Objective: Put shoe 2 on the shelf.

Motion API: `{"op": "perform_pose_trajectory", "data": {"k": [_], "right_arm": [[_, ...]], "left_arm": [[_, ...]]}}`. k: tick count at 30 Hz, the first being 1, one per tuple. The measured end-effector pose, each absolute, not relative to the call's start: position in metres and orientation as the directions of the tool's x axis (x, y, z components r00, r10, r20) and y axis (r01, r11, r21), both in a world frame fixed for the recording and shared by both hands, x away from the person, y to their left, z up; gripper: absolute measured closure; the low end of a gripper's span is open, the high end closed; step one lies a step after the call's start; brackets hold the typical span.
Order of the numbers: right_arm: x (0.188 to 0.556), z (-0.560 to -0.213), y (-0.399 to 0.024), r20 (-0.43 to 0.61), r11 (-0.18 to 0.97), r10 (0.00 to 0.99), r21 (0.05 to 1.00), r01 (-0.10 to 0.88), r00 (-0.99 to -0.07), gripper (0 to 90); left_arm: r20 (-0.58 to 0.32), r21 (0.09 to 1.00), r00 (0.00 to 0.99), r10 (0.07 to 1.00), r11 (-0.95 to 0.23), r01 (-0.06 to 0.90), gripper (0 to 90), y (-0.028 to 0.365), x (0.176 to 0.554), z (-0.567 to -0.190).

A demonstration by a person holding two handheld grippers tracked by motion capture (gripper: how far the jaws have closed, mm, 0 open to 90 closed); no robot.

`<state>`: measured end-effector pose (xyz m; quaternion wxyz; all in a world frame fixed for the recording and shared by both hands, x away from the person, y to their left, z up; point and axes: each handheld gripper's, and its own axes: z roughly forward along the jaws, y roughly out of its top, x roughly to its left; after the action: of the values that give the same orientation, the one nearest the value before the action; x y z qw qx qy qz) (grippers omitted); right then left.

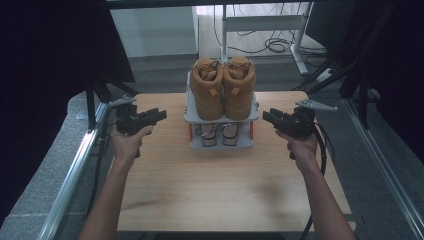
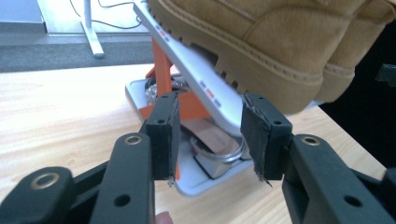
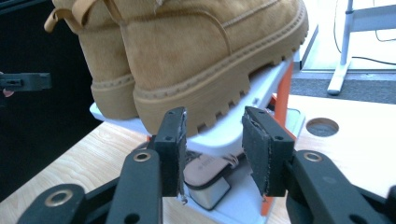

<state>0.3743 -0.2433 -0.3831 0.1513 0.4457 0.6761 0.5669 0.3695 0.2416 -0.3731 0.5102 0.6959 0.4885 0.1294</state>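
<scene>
left gripper (image 1: pixel 161 115): jaws spread, nothing pinched, aimed at rack (image 1: pixel 192 112) side
right gripper (image 1: pixel 266 116): same, mirrored
boots (image 1: pixel 222 85): parked up top

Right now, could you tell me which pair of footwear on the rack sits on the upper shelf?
The tan boots sit on the upper shelf of the rack; the sandals lie on the lower shelf, beneath them.

Pale wooden table (image 1: pixel 220 185) with a round hole (image 3: pixel 321 126) in its top, flanked by metal rails (image 1: pixel 70 175) over grey floor, and beyond, white desk legs (image 1: pixel 298 47) among loose black cables (image 1: pixel 272 45).
</scene>
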Motion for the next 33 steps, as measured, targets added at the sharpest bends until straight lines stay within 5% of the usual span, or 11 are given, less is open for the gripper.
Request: {"op": "perform_pose_trajectory", "data": {"k": [17,26,33], "right_arm": [[0.323,-0.455,-0.270,0.272,0.015,0.766,0.898,0.439,-0.582,52.7],[0.306,-0.506,-0.270,0.258,0.070,0.785,0.866,0.495,-0.563,52.1],[0.304,-0.508,-0.266,0.236,0.084,0.784,0.877,0.474,-0.575,50.0]], "left_arm": [[-0.321,0.797,0.453,0.832,-0.022,0.604,49.2,0.263,0.317,-0.468],[-0.252,0.798,0.484,0.838,-0.103,0.594,46.8,0.254,0.299,-0.496],[-0.251,0.800,0.490,0.835,-0.105,0.590,45.1,0.255,0.298,-0.500]]}}
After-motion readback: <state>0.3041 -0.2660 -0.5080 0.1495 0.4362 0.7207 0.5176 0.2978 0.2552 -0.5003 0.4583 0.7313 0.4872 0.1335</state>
